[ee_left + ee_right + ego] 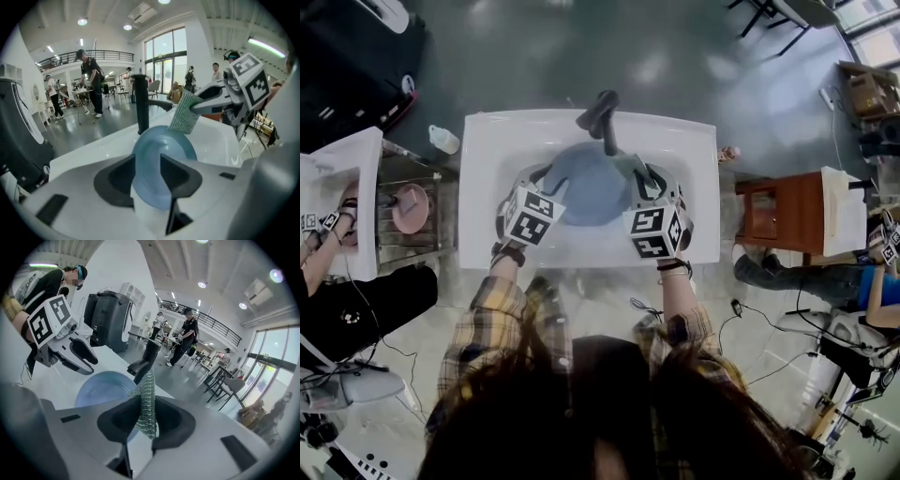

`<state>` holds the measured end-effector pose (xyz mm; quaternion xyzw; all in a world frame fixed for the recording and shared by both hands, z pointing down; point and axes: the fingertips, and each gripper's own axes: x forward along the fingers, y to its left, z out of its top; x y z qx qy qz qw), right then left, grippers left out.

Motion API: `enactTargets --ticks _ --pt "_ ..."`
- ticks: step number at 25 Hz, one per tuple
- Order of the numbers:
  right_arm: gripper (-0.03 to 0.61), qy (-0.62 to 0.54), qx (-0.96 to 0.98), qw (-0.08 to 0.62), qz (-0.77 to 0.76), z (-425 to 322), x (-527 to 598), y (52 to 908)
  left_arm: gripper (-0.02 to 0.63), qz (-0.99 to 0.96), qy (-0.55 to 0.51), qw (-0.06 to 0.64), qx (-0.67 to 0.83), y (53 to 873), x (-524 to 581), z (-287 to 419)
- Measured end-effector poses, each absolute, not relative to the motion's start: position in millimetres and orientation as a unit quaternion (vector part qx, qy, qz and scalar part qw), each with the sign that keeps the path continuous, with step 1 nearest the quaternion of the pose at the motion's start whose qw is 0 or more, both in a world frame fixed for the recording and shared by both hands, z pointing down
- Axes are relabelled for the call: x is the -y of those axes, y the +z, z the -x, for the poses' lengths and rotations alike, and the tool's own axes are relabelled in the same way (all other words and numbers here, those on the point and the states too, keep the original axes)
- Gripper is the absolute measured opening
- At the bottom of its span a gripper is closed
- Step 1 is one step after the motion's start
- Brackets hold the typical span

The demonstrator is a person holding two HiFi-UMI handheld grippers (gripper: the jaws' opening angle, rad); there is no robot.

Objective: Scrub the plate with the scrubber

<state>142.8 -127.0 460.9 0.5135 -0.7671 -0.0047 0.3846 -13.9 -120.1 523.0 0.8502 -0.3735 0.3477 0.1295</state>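
Left hand-held gripper hangs jaws wide, nothing pinched. The blue plate lies just beyond them in the white sink. Right hand-held gripper clamps the mesh scrubber near the plate's rim.

No legible word, brand, number or sign appears in any view. The marker cubes of the left gripper and the right gripper bear only black-and-white square code patterns, not letters.
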Motion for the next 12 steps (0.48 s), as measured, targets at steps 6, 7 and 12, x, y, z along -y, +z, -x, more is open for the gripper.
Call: enactTargets --ticks 6,7,12 --pt "0.098 0.014 0.791 0.319 -0.522 -154.1 118.5 407.5 0.15 -0.871 0.243 0.127 0.408 443.7 124.6 -20.8" --pt "0.097 0.024 0.797 0.306 -0.521 -154.3 118.3 399.6 0.147 -0.875 0.225 0.129 0.409 432.1 125.1 -26.5" --pt "0.094 0.056 0.822 0.246 -0.51 -147.0 119.4 369.5 0.112 -0.893 0.158 0.104 0.407 373.4 129.3 -41.8"
